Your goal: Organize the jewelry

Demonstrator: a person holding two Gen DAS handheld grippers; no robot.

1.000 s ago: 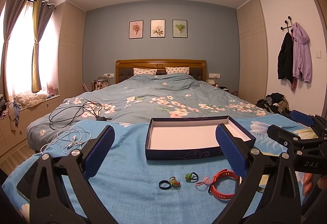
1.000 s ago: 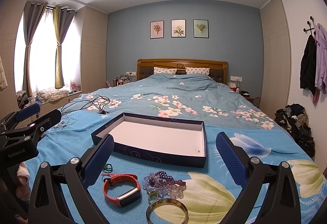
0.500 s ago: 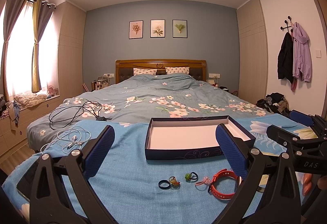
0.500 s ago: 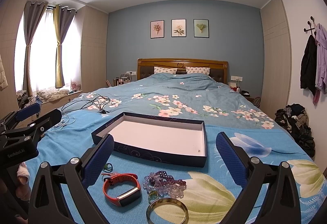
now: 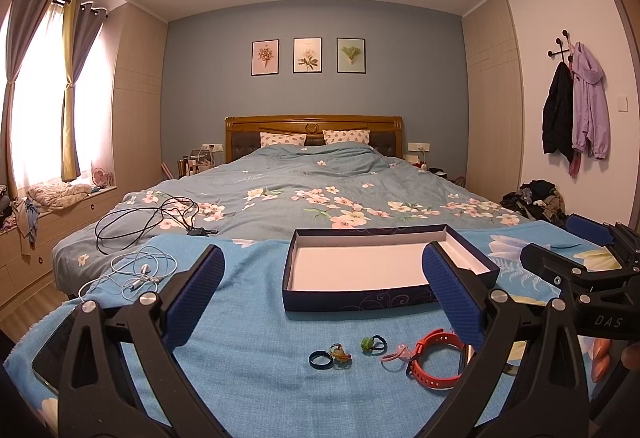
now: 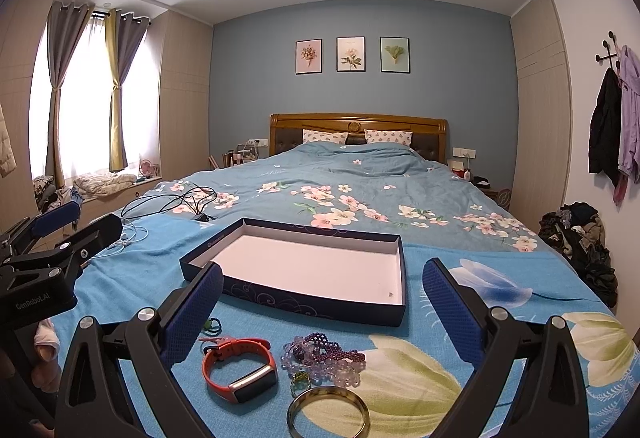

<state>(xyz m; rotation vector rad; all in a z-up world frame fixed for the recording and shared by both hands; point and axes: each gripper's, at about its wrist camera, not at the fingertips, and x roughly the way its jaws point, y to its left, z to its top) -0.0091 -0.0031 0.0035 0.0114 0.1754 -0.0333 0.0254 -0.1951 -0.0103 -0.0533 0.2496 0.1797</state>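
Hovering low over the foot of the bed (image 5: pixel 304 194), both grippers, spread wide with nothing between the fingers. Left gripper (image 5: pixel 324 294) held above the blue cloth (image 5: pixel 248 318), blue padded fingers (image 5: pixel 196 294) framing the near edge of the box lid (image 5: pixel 360 298). Right gripper (image 6: pixel 322 302) likewise splayed open and empty, aimed at the same lid from the other side.

Sitting open-side up on the cloth, the lid: dark blue walls, white inside, holding nothing except a tiny speck near one corner in the right wrist view. Spread on the cloth in front of it, outside the lid, all the jewelry. From the left wrist view, in a loose row: a dark blue ring (image 5: pixel 320 359), a multicoloured ring (image 5: pixel 341 352) just beside it, a green-stoned ring (image 5: pixel 372 343), a pink loop (image 5: pixel 394 353), and an orange wristband (image 5: pixel 434 360) partly hidden behind the right-hand finger. From the right wrist view: the same wristband with its silver face up, a heap of purple bead bracelets (image 6: pixel 324 358) beside it, a small green ring (image 6: pixel 300 382) touching the beads, and a metal bangle (image 6: pixel 328 414) nearest the camera.

Lying farther left on the bed, white earphones (image 5: pixel 140 272) and a black cable (image 5: pixel 152 218).
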